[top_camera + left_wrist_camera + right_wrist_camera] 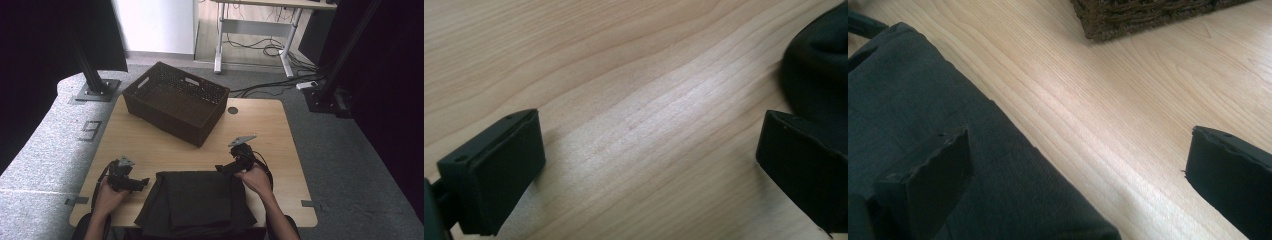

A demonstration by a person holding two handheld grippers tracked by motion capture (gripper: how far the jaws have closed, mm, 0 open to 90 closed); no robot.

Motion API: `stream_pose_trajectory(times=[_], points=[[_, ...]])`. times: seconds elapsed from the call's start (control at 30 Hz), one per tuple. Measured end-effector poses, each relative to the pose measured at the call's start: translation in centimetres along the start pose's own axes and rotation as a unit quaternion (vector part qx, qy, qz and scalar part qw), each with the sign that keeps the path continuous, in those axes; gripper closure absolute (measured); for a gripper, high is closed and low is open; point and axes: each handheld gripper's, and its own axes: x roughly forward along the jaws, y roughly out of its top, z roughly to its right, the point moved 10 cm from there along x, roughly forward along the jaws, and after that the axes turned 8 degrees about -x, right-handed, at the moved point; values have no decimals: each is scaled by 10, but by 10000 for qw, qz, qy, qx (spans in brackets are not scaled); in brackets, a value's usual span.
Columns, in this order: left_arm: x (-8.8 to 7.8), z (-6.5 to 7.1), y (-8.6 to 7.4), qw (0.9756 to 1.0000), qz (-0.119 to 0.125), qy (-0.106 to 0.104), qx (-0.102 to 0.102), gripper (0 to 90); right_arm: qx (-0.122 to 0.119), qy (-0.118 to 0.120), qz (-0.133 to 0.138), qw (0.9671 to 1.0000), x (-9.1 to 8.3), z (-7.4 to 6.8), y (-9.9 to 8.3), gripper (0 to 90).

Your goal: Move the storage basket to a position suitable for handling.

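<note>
Both jaws open and empty: left gripper (pixel 141 182) and right gripper (pixel 220 169) should pinch the dark folded cloth (pixel 197 202) corners evenly, low on the tabletop (pixel 150 145).

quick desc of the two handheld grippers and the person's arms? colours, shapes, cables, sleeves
Left gripper and right gripper are black, blocky, each topped by a grey three-cornered plate. Jaws end in flat, rectangular black pads. A black cable loops from each body. Forearms are bare, no sleeves visible.
</note>
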Motion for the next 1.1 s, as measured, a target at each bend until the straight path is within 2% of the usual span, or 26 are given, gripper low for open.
stream_pose_trajectory(times=[0.1, 0.23, 0.37, 0.53, 0.63, 0.73, 0.77, 1.1], points=[[1, 0, 1, 10000, 60, -8, 1, 0, 29, 127, 107, 9999, 6, 1, 11, 0], [3, 0, 2, 9999, 168, -18, 7, 0, 54, 127, 161, 9998, 10, 5, 22, 0], [3, 0, 3, 9998, 175, -12, -8, 0, 61, 180, 167, 9997, 12, 6, 31, 0], [3, 0, 3, 9998, 175, -9, -8, 0, 22, 133, 261, 9996, 16, 10, 49, 0], [3, 0, 3, 9998, 176, -7, -12, 0, -121, 25, 225, 9997, 19, 12, 61, 0], [3, 0, 3, 9998, 176, -8, -13, 0, -179, 27, 231, 9996, 20, 11, 68, 0], [3, 0, 3, 9998, 175, -8, -12, 0, -200, -5, 240, 9995, 21, 10, 75, 0], [3, 0, 3, 9998, 174, -10, -10, 0, -169, -41, 325, 9993, 29, 10, 97, 0]])
